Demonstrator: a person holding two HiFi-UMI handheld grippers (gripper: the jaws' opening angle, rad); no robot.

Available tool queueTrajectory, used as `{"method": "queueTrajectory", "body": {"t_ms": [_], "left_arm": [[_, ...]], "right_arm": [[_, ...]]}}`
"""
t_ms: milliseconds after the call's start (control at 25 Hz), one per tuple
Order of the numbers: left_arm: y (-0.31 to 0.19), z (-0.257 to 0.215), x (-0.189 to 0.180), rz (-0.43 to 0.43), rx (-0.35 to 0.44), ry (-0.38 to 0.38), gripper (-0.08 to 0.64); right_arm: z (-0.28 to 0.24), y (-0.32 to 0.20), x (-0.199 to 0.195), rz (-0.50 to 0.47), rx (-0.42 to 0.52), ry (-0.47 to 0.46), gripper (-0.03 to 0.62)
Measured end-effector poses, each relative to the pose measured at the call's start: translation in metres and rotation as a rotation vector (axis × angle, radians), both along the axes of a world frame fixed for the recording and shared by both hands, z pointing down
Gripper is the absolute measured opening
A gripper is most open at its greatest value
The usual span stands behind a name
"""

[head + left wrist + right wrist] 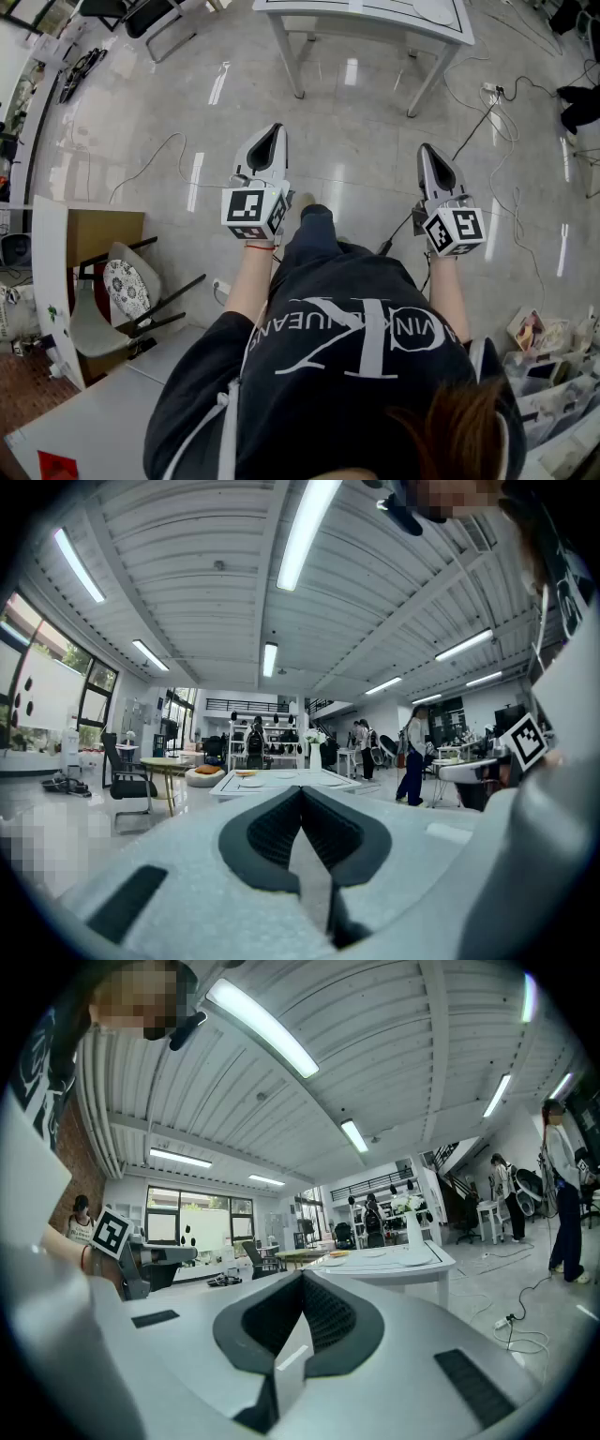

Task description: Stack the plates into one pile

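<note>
Head view: left gripper and right gripper are closed and empty. The plates lie apart on the table ahead. Stacking has not begun; the next move calls for approaching and opening the jaws.

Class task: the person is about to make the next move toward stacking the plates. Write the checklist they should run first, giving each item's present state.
1. Left gripper empty and shut: ok.
2. Right gripper empty and shut: ok.
3. Table within reach: not ok, it stands farther ahead.
4. Plates counted and located: cannot tell, too small on the tabletop.
5. Walking path free: not ok, a cable trails near the right gripper.
</note>
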State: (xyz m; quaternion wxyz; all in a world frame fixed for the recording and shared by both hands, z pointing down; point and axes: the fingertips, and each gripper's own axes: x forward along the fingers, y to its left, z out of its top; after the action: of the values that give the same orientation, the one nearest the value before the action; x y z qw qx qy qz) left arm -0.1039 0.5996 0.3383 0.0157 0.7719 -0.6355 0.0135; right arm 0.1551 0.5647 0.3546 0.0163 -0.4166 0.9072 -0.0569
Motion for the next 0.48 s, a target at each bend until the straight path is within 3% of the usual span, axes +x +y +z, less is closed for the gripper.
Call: {"method": "queueTrajectory", "body": {"t_ms": [480], "left_arm": [[-0.0018,-0.0094,-0.0096,-0.013,0.024,-0.005,0.009]], "right_arm": [[-0.0046,-0.0021,-0.0025,0.024,0.011,-0.01,0.0]]}}
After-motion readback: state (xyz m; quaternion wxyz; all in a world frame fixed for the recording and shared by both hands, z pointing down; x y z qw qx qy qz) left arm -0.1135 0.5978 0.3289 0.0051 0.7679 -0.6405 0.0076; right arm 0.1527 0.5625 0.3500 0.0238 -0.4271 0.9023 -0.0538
